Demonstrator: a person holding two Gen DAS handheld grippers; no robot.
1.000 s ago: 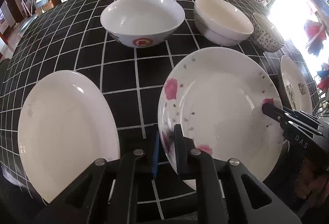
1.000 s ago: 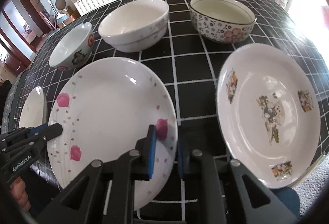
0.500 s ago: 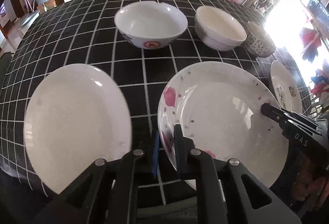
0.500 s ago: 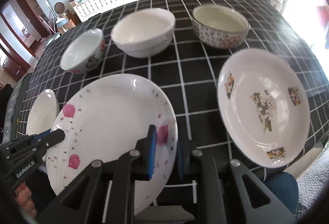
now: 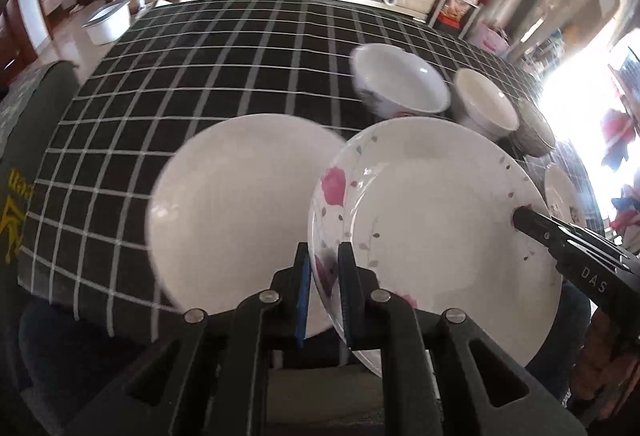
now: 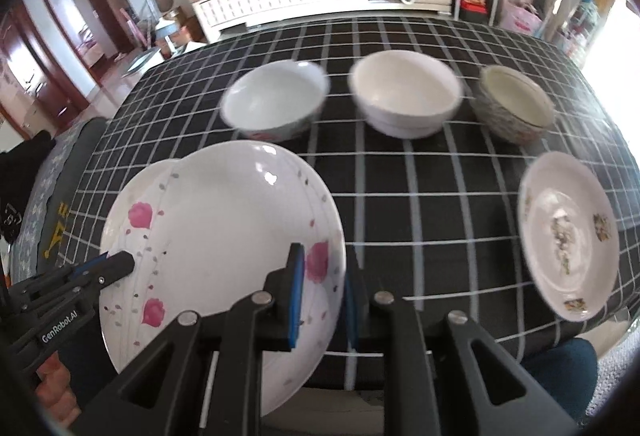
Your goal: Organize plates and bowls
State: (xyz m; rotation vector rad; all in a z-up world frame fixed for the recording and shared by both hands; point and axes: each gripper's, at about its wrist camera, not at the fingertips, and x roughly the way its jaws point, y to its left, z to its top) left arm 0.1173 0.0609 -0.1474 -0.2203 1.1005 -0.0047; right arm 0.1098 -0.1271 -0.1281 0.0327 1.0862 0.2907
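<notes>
Both grippers pinch the same rose-patterned plate (image 5: pixel 436 232) by opposite rims: the left gripper (image 5: pixel 325 292) has its fingers closed on the near left edge, the right gripper (image 6: pixel 320 296) on the near right edge. The plate is lifted and tilted above the table's (image 6: pixel 400 195) near edge, overlapping the plain white plate (image 5: pixel 240 203) lying by the near left corner. The left gripper's side reads "GenRobot.AI"; the right one shows "DAS" (the rest is hidden). Three bowls stand in a row toward the middle: a white bowl (image 6: pixel 276 103), a cream bowl (image 6: pixel 406 97) and a patterned bowl (image 6: pixel 516 107). A pictured plate (image 6: pixel 568 236) sits by the right edge.
</notes>
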